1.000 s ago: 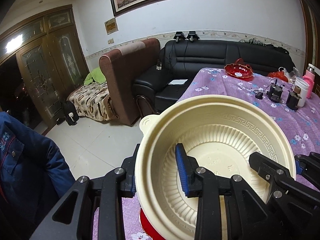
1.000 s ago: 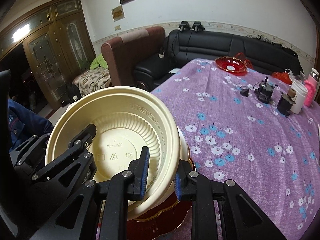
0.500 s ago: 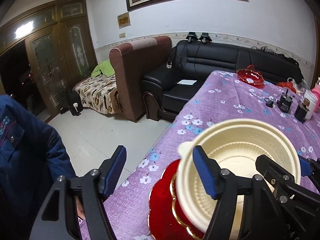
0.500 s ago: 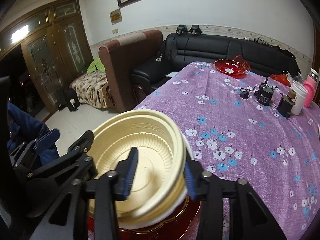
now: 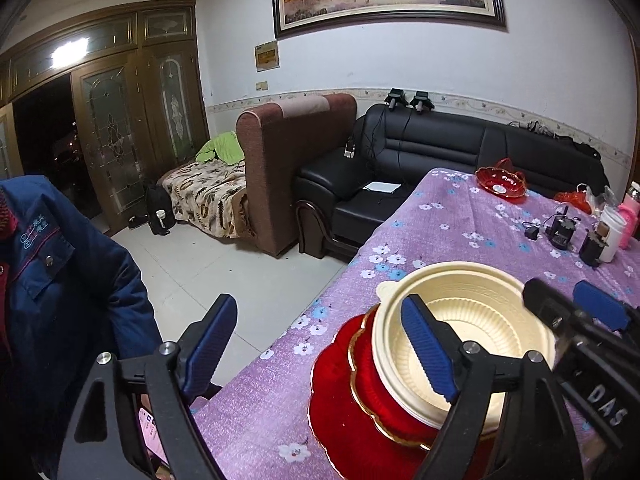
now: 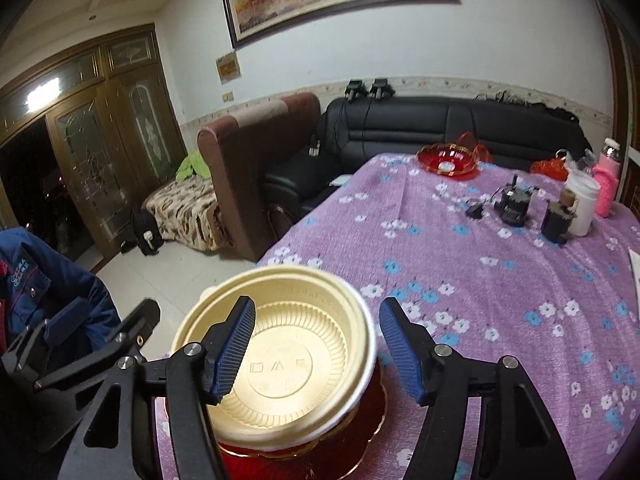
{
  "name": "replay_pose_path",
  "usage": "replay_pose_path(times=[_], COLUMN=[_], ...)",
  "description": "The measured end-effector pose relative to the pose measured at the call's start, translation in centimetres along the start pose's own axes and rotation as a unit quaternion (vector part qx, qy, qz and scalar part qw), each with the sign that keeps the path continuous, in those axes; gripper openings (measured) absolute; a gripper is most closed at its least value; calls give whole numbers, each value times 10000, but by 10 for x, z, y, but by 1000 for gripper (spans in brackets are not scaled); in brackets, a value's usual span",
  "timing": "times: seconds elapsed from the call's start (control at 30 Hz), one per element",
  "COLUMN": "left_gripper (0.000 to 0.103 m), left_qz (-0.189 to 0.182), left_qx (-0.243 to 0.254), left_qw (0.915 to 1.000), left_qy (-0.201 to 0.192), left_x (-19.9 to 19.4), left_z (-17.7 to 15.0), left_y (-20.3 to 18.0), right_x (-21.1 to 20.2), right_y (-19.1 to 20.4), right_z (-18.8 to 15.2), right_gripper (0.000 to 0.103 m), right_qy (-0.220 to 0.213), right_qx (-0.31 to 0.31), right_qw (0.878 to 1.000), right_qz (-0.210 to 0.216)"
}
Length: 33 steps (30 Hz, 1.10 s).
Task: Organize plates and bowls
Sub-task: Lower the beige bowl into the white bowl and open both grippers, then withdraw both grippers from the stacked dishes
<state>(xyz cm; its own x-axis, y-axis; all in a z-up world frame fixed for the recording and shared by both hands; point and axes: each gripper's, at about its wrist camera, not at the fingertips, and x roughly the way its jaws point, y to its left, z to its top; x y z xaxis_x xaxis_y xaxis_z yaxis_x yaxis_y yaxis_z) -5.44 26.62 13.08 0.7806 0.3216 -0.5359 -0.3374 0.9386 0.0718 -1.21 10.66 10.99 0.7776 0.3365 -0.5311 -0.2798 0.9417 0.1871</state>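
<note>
Cream bowl point(image 6: 288, 364) on gold-rimmed red plates point(image 5: 360, 396), purple tablecloth point(image 6: 500, 280) with white and blue flowers

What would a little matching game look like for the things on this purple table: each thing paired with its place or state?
Things:
1. cream bowl
2. red dish
3. pink bottle
4. right gripper

Places or states:
A. far edge of the table, by the black sofa
B. open, holding nothing
C. stacked on red plates at the near edge
D. far right, beside a white cup

Pairs: 1-C, 2-A, 3-D, 4-B
</note>
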Motion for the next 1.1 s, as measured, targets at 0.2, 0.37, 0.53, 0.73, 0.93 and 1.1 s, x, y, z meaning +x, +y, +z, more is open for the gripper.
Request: replay_pose_path(times=[0.2,0.37,0.53,0.73,0.93,1.1], left_gripper=[92,96,96,96,96,96], left_qz=[21,-131,-278,-469,-640,-723], left_qx=[-2,-62,10,129,239,371], left_qw=[9995,9994,9994,9986,9976,9967], left_qy=[-304,-300,-228,-190,-109,-1], left_x=[-30,-46,-59,-74,-82,-84], left_z=[-4,-11,-20,-31,-39,-43], left_y=[-4,-9,-22,-41,-61,-78], right_x=[-48,-83,-106,-122,-137,-144], right_y=[-3,-8,-18,-36,-54,-71], right_z=[-7,-25,-42,-59,-70,-77], right_gripper=[78,83,85,87,89,90], right_qy=[-458,-724,-825,-834,-965,-981], right_qx=[-66,-116,4,242,216,378], right_qw=[9989,9971,9959,9947,9907,9884], right_qz=[-78,-211,-378,-551,-934,-1092])
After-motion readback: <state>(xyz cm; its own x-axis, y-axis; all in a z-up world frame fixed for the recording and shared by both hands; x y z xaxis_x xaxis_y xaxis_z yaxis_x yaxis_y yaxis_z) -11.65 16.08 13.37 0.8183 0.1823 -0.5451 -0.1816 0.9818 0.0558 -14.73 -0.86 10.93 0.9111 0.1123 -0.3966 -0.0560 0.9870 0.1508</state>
